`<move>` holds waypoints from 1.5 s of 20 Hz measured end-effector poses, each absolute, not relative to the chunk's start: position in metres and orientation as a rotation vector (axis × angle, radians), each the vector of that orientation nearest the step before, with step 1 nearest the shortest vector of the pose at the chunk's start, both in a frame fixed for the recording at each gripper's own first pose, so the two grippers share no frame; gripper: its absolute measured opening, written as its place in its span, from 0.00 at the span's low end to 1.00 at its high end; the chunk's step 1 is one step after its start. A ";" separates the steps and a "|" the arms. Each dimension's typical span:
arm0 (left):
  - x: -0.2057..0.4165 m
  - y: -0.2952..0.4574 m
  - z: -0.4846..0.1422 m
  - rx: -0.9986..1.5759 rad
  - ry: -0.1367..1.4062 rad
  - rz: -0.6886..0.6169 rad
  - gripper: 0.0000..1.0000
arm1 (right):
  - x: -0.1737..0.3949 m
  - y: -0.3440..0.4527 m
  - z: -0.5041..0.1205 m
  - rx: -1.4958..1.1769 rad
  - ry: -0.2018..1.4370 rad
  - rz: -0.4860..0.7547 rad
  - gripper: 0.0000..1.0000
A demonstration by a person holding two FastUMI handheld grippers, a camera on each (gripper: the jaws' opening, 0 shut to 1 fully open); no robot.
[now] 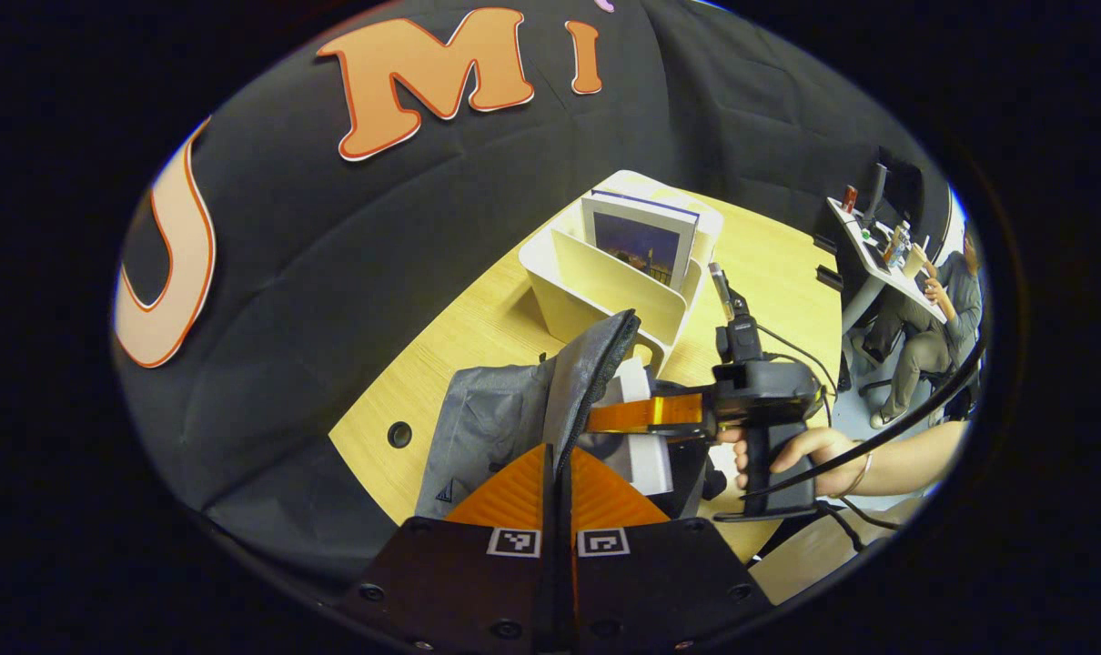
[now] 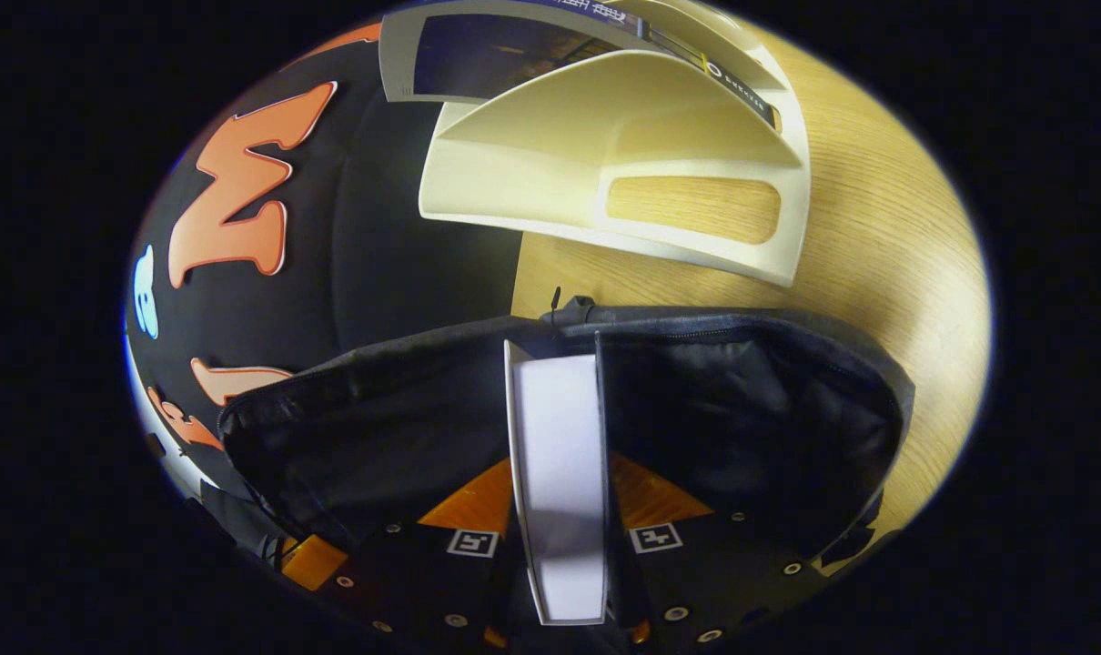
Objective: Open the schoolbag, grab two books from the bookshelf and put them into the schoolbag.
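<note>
Left gripper (image 1: 558, 455) clamped on the grey schoolbag's (image 1: 487, 428) raised flap (image 1: 594, 368), holding the bag open on the wooden table (image 1: 478, 327). Right gripper (image 2: 560, 496) clamped on a white book (image 2: 560, 455) inside the bag mouth. Behind, cream bookshelf (image 1: 605, 282) with one book (image 1: 641, 241) upright.

Light wooden worktop (image 1: 478, 327) with round cable hole (image 1: 399, 434); seated person (image 1: 942, 309) at cluttered white desk (image 1: 869, 246) in background.
</note>
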State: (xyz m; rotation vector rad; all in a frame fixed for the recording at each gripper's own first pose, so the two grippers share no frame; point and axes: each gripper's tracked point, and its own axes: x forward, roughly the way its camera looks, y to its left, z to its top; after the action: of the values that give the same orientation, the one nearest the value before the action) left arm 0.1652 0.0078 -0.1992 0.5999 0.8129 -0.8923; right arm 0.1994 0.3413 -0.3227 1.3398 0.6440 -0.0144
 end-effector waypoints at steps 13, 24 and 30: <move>0.174 0.017 -0.206 0.472 0.859 -0.878 0.01 | 0.138 0.336 -0.332 1.372 0.841 -0.054 0.98; 0.173 0.026 -0.210 0.444 0.849 -0.912 0.01 | 0.059 0.173 -0.293 1.232 0.754 -0.212 0.99; 0.172 0.027 -0.213 0.428 0.844 -0.928 0.01 | 0.036 0.118 -0.244 0.998 0.790 -0.246 0.99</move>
State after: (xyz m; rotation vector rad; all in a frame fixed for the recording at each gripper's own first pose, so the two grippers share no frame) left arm 0.1720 0.0271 -0.2132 0.4282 0.8438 -0.9279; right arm 0.0357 0.1175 -0.2445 0.9976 0.7902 -0.2459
